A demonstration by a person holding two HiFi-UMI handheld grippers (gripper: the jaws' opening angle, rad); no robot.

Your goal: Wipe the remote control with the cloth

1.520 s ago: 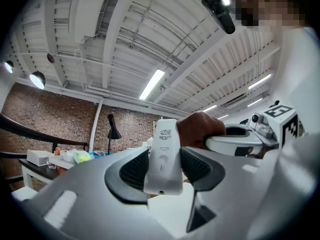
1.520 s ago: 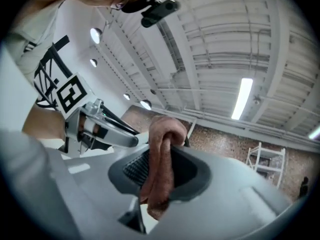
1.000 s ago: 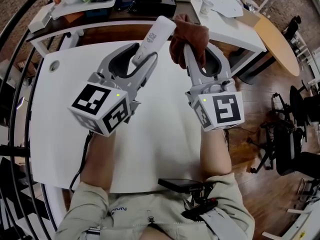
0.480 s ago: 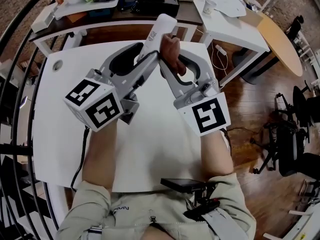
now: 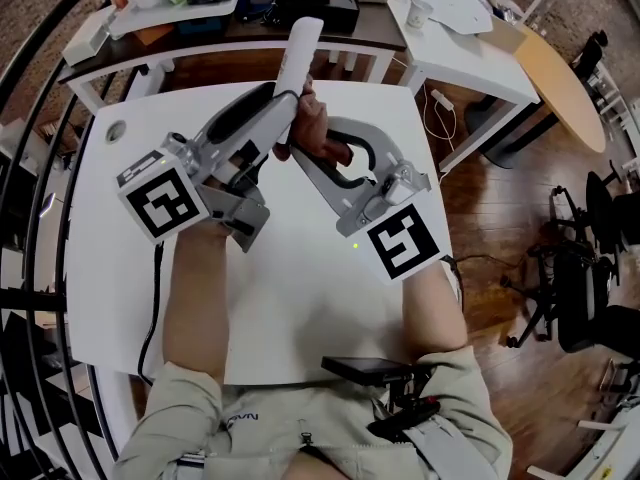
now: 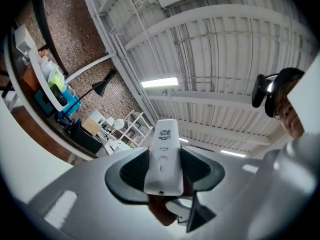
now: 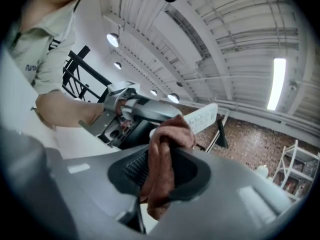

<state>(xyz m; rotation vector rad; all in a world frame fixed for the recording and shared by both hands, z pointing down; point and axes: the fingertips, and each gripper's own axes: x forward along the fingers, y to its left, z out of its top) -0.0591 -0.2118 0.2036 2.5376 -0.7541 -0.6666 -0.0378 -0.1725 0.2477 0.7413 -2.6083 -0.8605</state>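
I see a white remote control [image 6: 164, 156] with small dark print near its top. The left gripper [image 5: 283, 103] has pale grey jaws with black ribbed pads [image 6: 132, 170]. The right gripper [image 5: 318, 148] is the same grey, and its cloth [image 7: 161, 169] is rusty brown. Both grippers carry cubes patterned in black-and-white squares. The bench [image 5: 300, 298] is plain white, and the floor [image 5: 490, 208] is warm brown wood.

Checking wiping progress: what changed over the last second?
The right gripper swung its cloth left, from beside the remote to against its lower part. The left gripper rolled, turning the remote. Both grips unchanged.
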